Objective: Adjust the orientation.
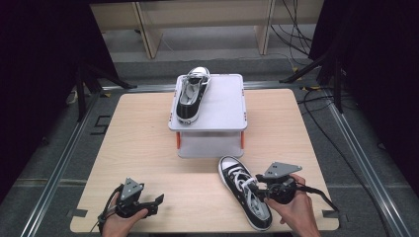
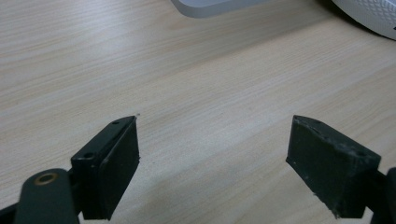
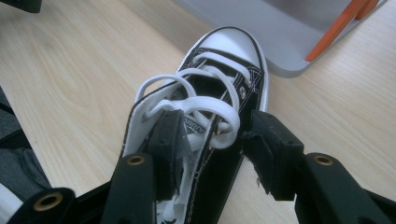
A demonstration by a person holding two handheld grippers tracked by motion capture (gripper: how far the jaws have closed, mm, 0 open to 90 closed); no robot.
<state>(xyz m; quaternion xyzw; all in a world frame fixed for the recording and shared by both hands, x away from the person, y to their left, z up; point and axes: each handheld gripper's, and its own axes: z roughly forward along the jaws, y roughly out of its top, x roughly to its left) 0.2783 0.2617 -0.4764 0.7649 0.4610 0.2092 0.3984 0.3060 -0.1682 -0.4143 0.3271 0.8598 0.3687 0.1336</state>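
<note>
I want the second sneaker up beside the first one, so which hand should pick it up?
Probably the right: the right gripper already straddles one side of the sneaker on the table. The left gripper sits open over bare table.

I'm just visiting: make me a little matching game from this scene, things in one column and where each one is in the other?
Things:
1. shoe on the stand
2. shoe on the table
3. left hand-held gripper
4. right hand-held gripper

Places or states:
A. jaws open over bare wood
B. on the grey platform, left side
C. jaws straddling one side of the shoe's opening
D. on the wood, in front of the platform

Pairs: 1-B, 2-D, 3-A, 4-C
</note>
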